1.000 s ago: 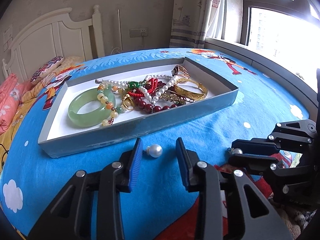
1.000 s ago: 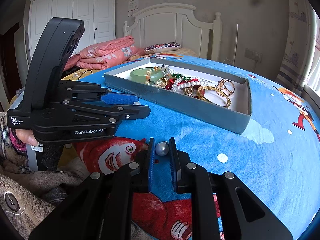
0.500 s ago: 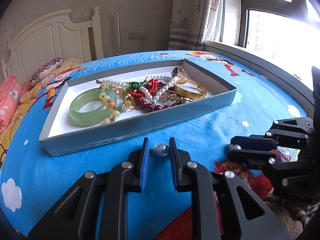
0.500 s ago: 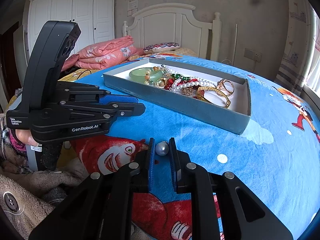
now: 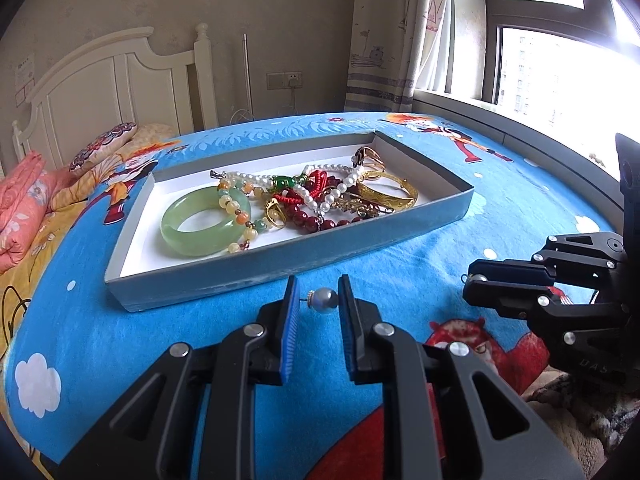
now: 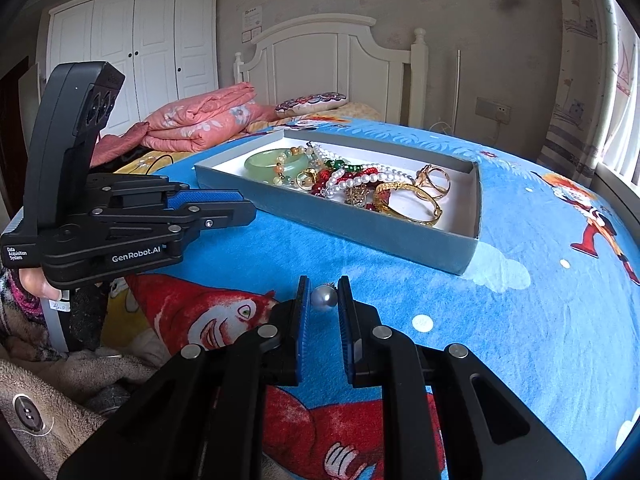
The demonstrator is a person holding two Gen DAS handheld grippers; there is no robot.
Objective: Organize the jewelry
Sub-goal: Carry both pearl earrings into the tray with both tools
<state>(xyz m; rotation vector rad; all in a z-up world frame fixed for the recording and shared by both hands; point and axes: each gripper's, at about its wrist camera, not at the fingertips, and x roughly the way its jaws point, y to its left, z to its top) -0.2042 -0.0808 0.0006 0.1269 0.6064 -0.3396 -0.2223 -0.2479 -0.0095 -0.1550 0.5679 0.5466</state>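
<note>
My left gripper (image 5: 318,300) is shut on a grey pearl earring (image 5: 324,300) and holds it just above the blue bedspread, in front of the grey jewelry box (image 5: 280,264). My right gripper (image 6: 324,298) is shut on a second grey pearl earring (image 6: 323,298), also in front of the box (image 6: 360,232). The box holds a green jade bangle (image 5: 204,220), a gold bangle (image 5: 386,192), bead bracelets, a pearl strand (image 5: 320,196) and rings. Each gripper shows in the other's view, the right one (image 5: 470,282) at right, the left one (image 6: 244,212) at left.
The blue cartoon bedspread (image 5: 480,220) covers the bed. Folded pink quilts (image 6: 200,120) and a pillow lie by the white headboard (image 6: 340,56). A window ledge (image 5: 520,128) runs along the right side. A brown blanket (image 6: 52,400) lies at the near edge.
My left gripper closed on the pearl earring that lay on the bedspread and lifted it slightly. My right gripper stayed shut on its pearl.
</note>
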